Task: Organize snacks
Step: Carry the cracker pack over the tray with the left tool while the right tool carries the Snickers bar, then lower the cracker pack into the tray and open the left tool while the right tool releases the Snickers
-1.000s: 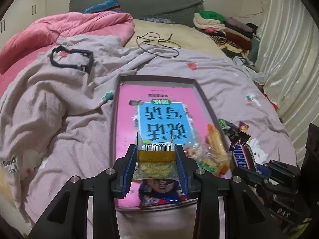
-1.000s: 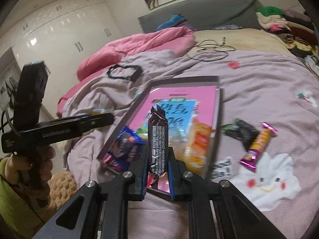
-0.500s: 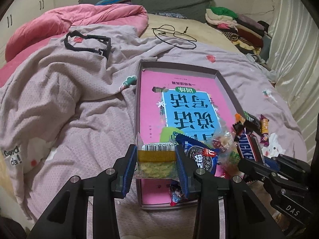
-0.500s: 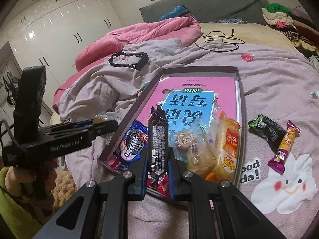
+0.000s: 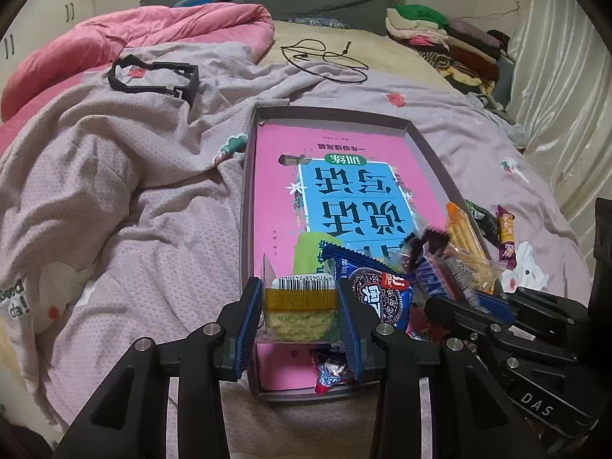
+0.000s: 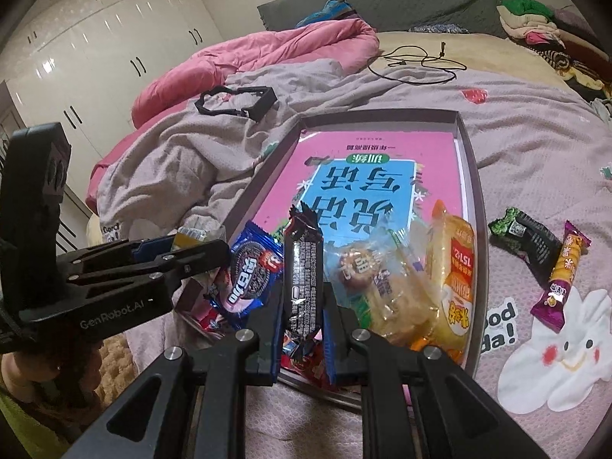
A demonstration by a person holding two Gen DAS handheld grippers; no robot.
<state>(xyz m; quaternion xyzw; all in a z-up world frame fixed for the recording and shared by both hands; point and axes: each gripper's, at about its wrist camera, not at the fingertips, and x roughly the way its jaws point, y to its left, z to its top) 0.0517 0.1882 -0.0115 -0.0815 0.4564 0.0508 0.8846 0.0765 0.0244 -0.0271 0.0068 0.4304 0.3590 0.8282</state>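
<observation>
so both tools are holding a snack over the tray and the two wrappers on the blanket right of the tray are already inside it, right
Not quite. The black and green wrapper and the purple and yellow bar lie outside the tray, on the blanket, as the right wrist view shows. The rest holds: the left tool grips a clear packet and the right tool a dark bar over the tray.

1. We saw a grey box (image 6: 472, 176) lined with a pink sheet bearing a blue panel.
2. Near left in it lay a blue cookie packet (image 6: 250, 271) with a black-and-white biscuit print.
3. Our right gripper (image 6: 302, 311), black with blue pads, pinched a black bar (image 6: 304, 264) with white print.
4. Far left, the quilt (image 5: 126, 38) was pink.
5. The blanket (image 5: 134, 176) was pale lilac.
</observation>
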